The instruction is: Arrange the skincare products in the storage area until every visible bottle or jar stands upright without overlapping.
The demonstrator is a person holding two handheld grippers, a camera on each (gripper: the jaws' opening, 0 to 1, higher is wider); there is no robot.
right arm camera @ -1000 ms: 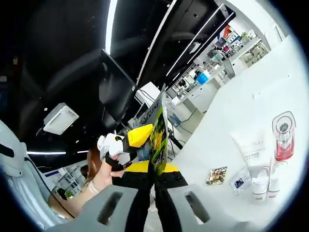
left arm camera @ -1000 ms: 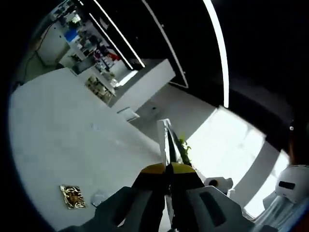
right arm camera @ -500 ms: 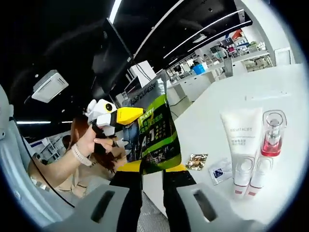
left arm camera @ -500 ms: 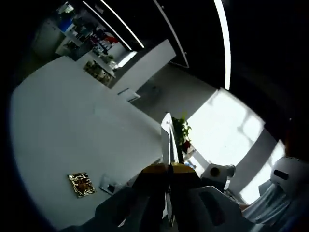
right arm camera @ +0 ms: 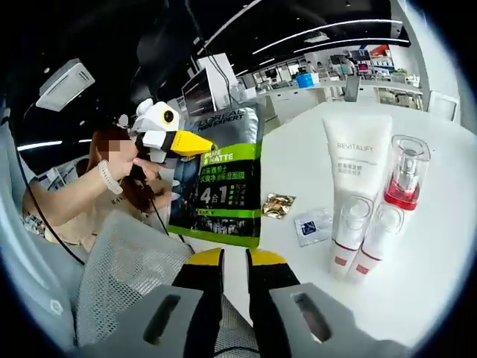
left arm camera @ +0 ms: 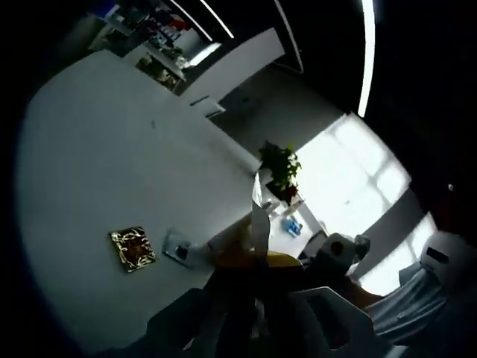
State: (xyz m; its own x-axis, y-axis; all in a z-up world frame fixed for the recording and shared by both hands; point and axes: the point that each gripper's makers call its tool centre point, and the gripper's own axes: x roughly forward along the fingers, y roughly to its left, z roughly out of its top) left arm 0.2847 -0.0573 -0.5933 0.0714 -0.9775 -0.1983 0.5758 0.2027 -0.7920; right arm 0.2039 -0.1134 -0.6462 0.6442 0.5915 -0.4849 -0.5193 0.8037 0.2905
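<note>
A white tube [right arm camera: 360, 165], red-capped bottle [right arm camera: 402, 173] and two small tubes [right arm camera: 349, 237] are standing together, seemingly upright.

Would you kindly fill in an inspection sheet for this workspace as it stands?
Surface: white table.
Job's things: large white tube, small white tube and red bottle side by side, seemingly lying flat; black-green pouch held up.
Clutter: gold sachet, clear sachet.
Grippers: left gripper clamps the pouch's top; right gripper just below the pouch, grip unclear.
Cables: black cable.
Surroundings: person's hand, grey mesh, shelves, plant.
</note>
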